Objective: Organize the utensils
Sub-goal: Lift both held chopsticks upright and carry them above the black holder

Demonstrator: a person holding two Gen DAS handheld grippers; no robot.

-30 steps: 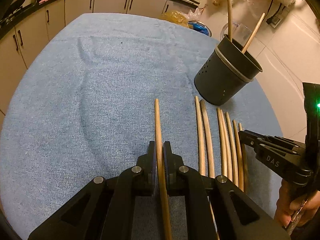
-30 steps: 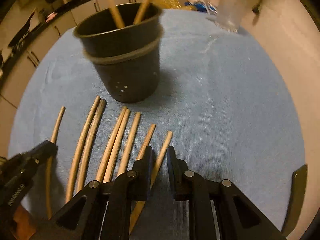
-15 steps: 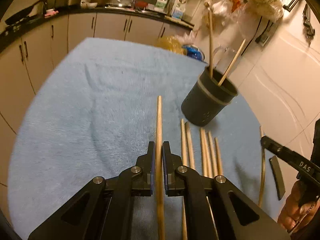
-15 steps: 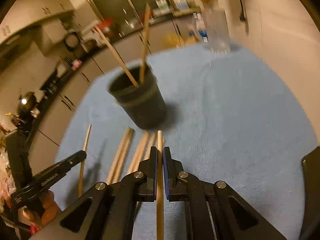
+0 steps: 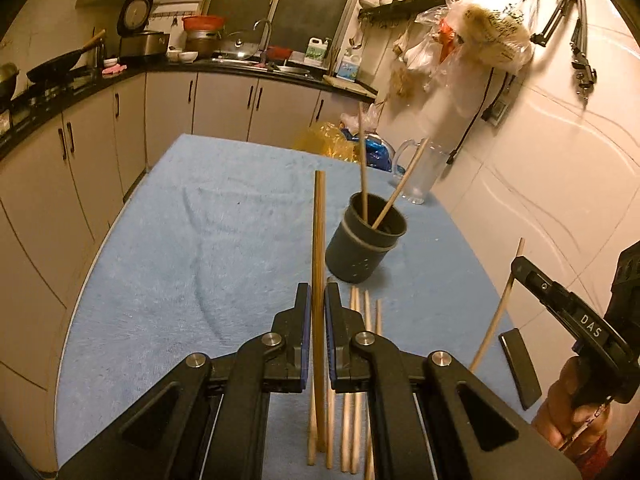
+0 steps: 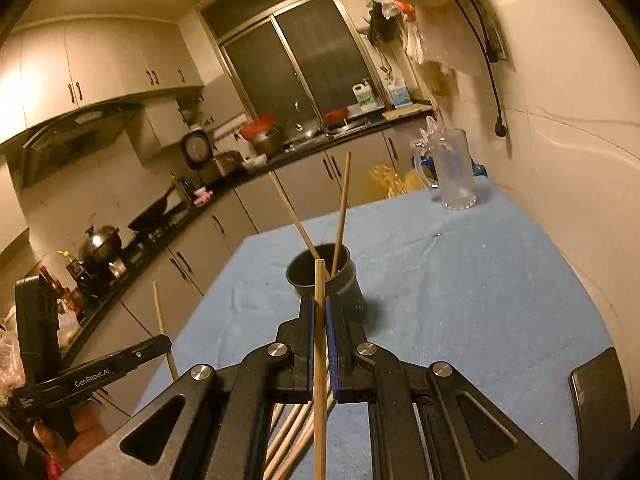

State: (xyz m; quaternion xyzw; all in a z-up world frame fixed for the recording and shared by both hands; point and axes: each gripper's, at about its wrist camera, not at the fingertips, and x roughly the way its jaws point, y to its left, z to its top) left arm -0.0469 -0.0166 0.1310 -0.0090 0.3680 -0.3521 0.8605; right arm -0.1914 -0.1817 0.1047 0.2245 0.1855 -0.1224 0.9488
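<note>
Both grippers, L (image 5: 317, 308) & R (image 6: 319, 312), clamped on one chopstick (image 5: 318, 248) each; risk: colliding over holder (image 5: 365, 240), tipping it.

A plain light-blue cloth (image 5: 208, 240) covers the table. The utensil cup (image 5: 362, 240) is dark grey, and the chopsticks (image 5: 356, 360) are pale tan wood. Both grippers are black, the left gripper (image 5: 318, 320) and right gripper (image 6: 319, 320) lined with blue pads (image 5: 307, 332).
</note>
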